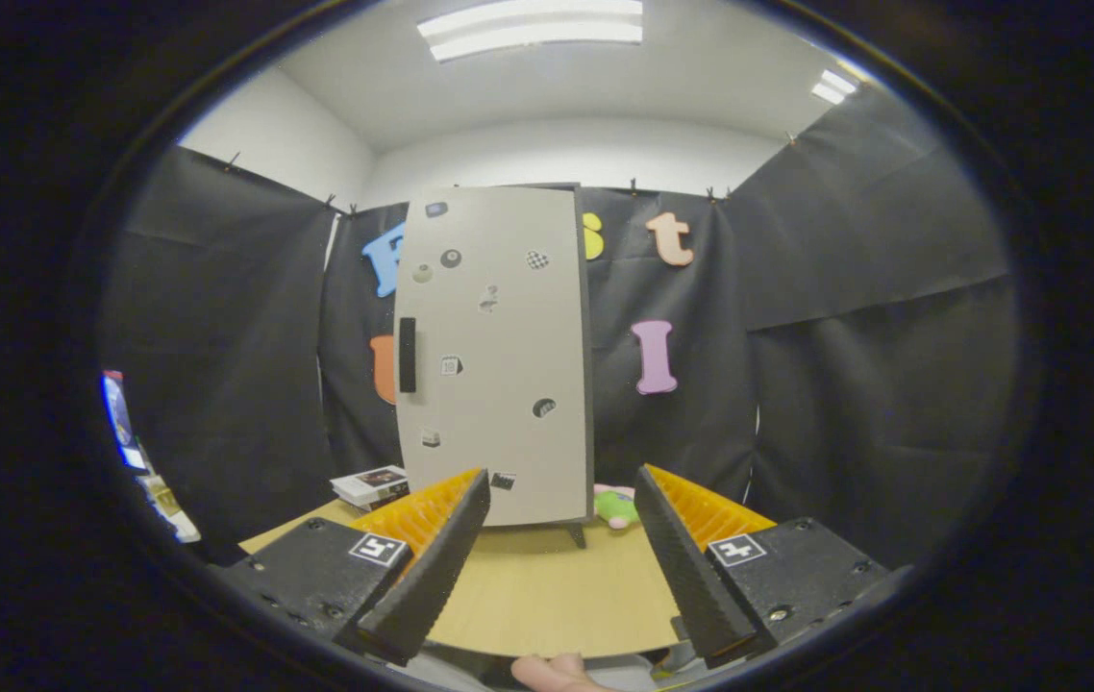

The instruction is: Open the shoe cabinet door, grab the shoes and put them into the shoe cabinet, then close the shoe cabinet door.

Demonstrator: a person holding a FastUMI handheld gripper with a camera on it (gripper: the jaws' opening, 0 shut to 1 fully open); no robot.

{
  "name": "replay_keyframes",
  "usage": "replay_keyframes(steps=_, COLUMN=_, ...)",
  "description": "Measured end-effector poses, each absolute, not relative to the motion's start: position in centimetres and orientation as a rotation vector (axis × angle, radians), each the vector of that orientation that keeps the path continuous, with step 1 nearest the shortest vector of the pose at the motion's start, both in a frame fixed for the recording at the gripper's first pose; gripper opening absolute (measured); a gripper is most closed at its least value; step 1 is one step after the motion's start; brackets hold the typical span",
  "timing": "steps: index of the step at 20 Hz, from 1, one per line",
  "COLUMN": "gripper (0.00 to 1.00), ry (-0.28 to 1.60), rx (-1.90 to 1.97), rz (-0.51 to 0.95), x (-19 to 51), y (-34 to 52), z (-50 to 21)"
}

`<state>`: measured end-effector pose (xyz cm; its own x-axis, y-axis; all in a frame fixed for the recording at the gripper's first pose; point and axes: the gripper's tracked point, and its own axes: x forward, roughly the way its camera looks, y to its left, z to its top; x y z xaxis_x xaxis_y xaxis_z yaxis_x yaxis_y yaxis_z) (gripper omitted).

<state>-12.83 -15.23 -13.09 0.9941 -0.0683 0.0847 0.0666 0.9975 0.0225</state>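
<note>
Beyond the wide-open, empty claw (561, 519), bare table (547, 596) up to shut cabinet door (494, 356)

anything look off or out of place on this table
Nothing is spilled or broken. The shoe cabinet stands upright, door shut. A green and pink toy pokes out behind it; books lie stacked beside it. The gripper is open, holding nothing.

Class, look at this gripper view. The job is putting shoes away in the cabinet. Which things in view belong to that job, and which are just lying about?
Belongs to the job:
- shoe cabinet, door shut
- door handle
- gripper, fingers open, empty, short of the cabinet

Just lying about:
- stack of books, beside the cabinet
- green and pink soft toy, beside the cabinet's other side
- table
</note>
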Motion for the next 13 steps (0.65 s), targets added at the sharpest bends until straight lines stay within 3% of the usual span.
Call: replay_keyframes(steps=13, gripper=0.99, ry=-0.085, rx=0.021, rz=-0.106, x=-11.4, y=-16.4, z=-14.1)
